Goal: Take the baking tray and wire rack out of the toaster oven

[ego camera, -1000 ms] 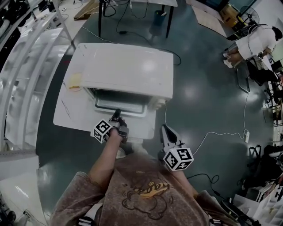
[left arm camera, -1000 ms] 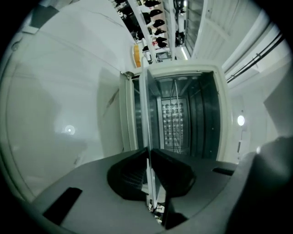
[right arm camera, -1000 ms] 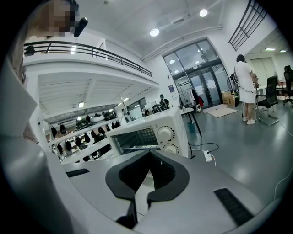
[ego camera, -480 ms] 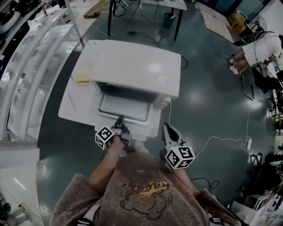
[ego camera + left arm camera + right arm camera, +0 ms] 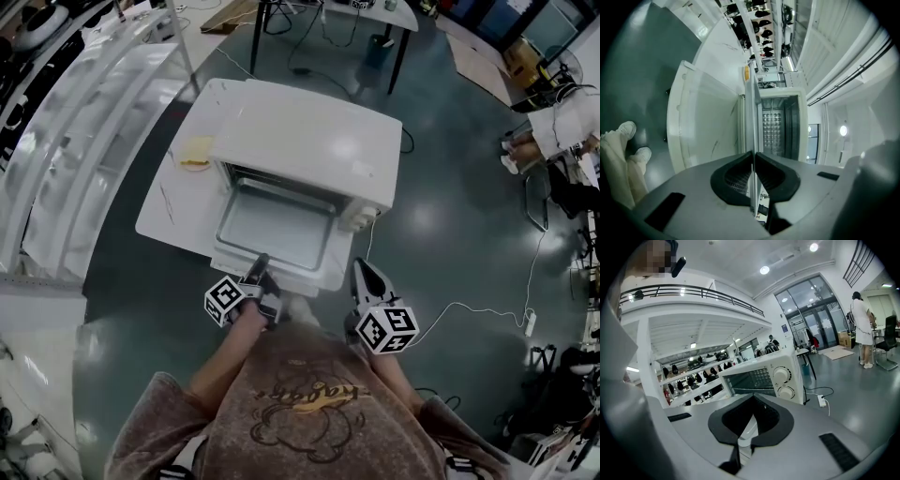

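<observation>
A person's left gripper (image 5: 260, 264) is clamped on the thin near lip of a shallow, dull-grey metal baking tray (image 5: 277, 225), which sits partly out of a boxy white toaster oven (image 5: 309, 141). It lies flat over the dropped door (image 5: 314, 277) and looks empty. In the left gripper view the black pads pinch the tray's edge, seen as one thin line between them. A grid of thin bars, apparently the wire rack (image 5: 747, 379), shows inside the dark cavity, behind the tray.

The right gripper (image 5: 361, 269) hangs just beside the door's right corner, off the desk, touching nothing. Its jaws meet at the tips with nothing between them.

The oven stands on a smooth white rectangular desk (image 5: 173, 220), its two round dials (image 5: 356, 217) on the right of the front. A flat yellowish item (image 5: 195, 153) lies on the desk left of the oven. White shelving (image 5: 84, 141) runs close along the desk's left side. To the right the glossy grey floor (image 5: 450, 216) is open, crossed by a white cable (image 5: 441, 309).
</observation>
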Action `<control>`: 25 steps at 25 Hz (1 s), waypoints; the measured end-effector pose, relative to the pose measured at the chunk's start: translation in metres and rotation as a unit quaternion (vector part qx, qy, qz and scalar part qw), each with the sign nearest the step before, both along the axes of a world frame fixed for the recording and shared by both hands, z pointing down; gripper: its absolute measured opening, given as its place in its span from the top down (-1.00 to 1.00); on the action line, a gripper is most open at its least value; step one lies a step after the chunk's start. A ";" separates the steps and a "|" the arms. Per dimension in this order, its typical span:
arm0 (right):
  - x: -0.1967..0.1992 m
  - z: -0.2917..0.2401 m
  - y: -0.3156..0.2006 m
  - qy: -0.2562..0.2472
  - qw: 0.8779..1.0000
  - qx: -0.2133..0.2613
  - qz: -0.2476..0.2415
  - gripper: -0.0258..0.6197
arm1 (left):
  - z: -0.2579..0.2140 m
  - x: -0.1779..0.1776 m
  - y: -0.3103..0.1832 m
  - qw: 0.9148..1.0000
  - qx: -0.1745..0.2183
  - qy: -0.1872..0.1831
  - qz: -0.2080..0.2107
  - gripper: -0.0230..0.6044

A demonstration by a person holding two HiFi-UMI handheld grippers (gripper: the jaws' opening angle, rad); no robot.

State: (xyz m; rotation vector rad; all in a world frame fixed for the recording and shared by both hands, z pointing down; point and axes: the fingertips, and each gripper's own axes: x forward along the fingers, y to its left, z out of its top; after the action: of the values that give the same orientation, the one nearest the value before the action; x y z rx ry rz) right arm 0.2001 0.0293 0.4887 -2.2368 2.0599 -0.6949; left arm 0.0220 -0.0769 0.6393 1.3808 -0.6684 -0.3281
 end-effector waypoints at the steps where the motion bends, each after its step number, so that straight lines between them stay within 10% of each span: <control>1: -0.001 0.000 -0.001 0.000 1.000 0.000 -0.004 0.92 | -0.001 -0.002 0.003 1.000 0.000 0.003 0.000 0.84; 14: -0.029 -0.002 -0.025 -0.001 0.998 0.008 -0.070 0.92 | -0.025 -0.043 0.043 0.999 0.006 0.034 -0.013 0.84; 25: -0.085 -0.003 -0.064 -0.013 0.986 0.010 -0.163 0.92 | -0.049 -0.121 0.040 0.990 0.021 0.040 -0.131 0.85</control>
State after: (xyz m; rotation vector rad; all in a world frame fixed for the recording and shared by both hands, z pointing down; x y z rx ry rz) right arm 0.1153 -0.0349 0.4853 -1.8848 2.4355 -0.7104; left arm -0.0987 -0.0366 0.5904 1.3124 -0.7817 -0.6071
